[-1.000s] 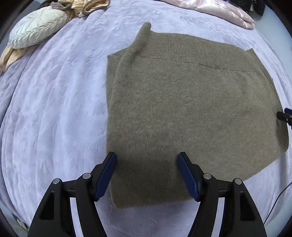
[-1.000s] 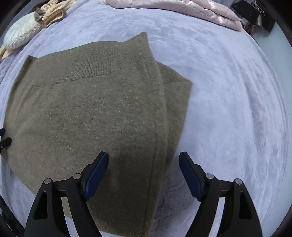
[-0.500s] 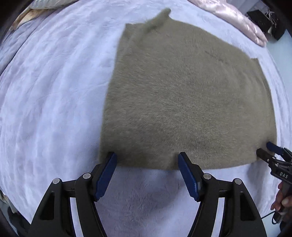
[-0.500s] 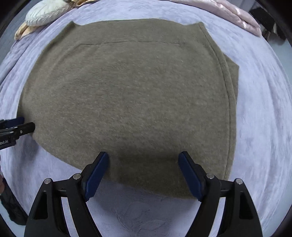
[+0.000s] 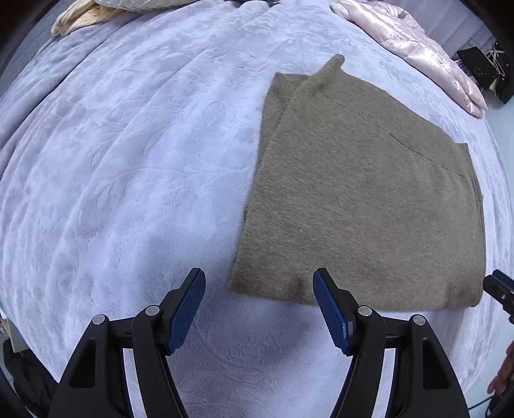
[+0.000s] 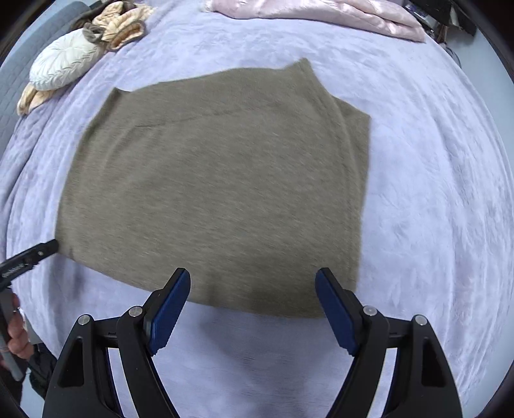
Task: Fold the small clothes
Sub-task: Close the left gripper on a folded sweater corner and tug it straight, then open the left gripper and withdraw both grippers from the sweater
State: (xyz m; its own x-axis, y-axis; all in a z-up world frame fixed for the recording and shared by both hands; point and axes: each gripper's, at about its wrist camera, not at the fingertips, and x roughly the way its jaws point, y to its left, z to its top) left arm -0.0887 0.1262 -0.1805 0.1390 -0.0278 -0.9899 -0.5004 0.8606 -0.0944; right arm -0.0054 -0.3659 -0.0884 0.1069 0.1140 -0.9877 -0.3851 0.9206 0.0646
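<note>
you're hovering both claws wide apart and empty, left claw (image 5: pixel 259 308) and right claw (image 6: pixel 252 308), at the near edge of the olive sweater (image 6: pixel 218 189) lying flat on the bed (image 5: pixel 128 160). it's looking soft, light and floppy; pinch near corners.

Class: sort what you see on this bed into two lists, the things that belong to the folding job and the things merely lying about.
Belongs to the job:
olive knit garment
left hand-held gripper
right hand-held gripper

Lying about:
pink quilted cover
white cushion
beige cloth bundle
</note>
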